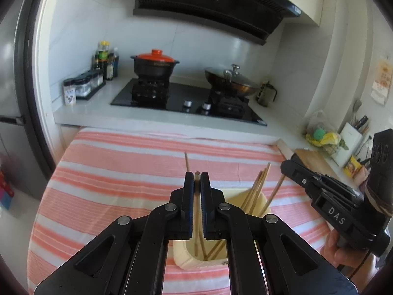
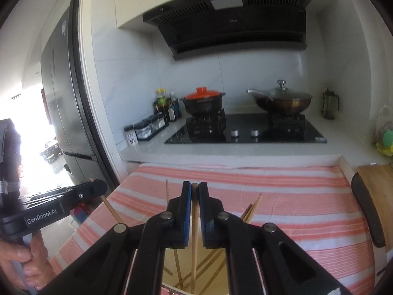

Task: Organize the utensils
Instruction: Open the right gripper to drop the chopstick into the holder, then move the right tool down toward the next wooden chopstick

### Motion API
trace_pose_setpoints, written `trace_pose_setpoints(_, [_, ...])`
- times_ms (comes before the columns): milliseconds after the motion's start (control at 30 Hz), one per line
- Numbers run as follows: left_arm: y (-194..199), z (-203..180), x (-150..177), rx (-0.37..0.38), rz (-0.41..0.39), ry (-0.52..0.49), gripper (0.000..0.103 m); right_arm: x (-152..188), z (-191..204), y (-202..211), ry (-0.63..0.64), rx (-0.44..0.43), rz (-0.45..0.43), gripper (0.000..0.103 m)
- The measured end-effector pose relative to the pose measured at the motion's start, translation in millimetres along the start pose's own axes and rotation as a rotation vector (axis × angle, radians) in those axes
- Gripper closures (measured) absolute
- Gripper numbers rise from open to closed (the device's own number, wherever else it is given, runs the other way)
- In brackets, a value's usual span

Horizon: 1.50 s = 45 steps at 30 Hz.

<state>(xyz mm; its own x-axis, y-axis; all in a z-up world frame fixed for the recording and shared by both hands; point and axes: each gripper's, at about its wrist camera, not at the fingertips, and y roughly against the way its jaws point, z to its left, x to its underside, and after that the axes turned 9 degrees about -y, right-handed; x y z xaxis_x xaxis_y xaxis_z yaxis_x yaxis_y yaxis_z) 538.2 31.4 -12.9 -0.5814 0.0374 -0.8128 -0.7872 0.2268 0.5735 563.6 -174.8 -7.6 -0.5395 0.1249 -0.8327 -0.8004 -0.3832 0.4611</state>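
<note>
My left gripper (image 1: 197, 179) is shut on a wooden chopstick (image 1: 196, 211) whose top pokes out past the fingertips. Its shaft runs down into a cream rectangular holder (image 1: 186, 263) on the striped cloth. Several more chopsticks (image 1: 256, 189) lean in that holder. In the right wrist view my right gripper (image 2: 194, 189) is shut on another chopstick (image 2: 194, 245), which points down into the same holder (image 2: 169, 260). Each gripper shows in the other's view, held by a hand: the right gripper (image 1: 288, 166) at the right, the left gripper (image 2: 99, 187) at the left.
A pink and white striped cloth (image 1: 122, 177) covers the table. Behind it is a counter with a black hob (image 1: 186, 103), a red-lidded clay pot (image 1: 154, 66), a lidded wok (image 1: 231, 78), sauce bottles (image 1: 105, 59) and spice jars (image 1: 81, 87). A fridge (image 2: 63, 113) stands left, a wooden board (image 2: 375, 182) right.
</note>
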Motion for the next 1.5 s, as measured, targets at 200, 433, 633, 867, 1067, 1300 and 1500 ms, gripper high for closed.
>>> trace_pose_setpoints(200, [4, 11, 21, -0.124, 0.057, -0.066, 0.025, 3, -18, 6, -0.07, 0.07, 0.007, 0.046])
trace_pose_setpoints(433, [69, 31, 85, -0.146, 0.228, -0.19, 0.015, 39, -39, 87, 0.032, 0.152, 0.055, 0.046])
trace_pose_setpoints(633, [135, 31, 180, -0.174, 0.339, -0.204, 0.008, 133, -66, 169, 0.106, 0.272, 0.159, 0.046])
trace_pose_setpoints(867, [141, -10, 285, -0.041, 0.376, 0.038, 0.007, 267, -54, 233, 0.007, 0.305, 0.227, 0.046])
trace_pose_setpoints(1067, [118, -39, 304, -0.08, 0.276, -0.018, 0.007, 317, -38, 219, 0.115, 0.315, 0.239, 0.046])
trace_pose_setpoints(1300, [109, -21, 312, -0.124, 0.26, 0.043, 0.007, 332, -37, 206, 0.148, 0.329, 0.241, 0.046])
trace_pose_setpoints(1500, [104, -26, 314, -0.146, 0.288, 0.012, 0.005, 336, -37, 203, 0.14, 0.348, 0.249, 0.046])
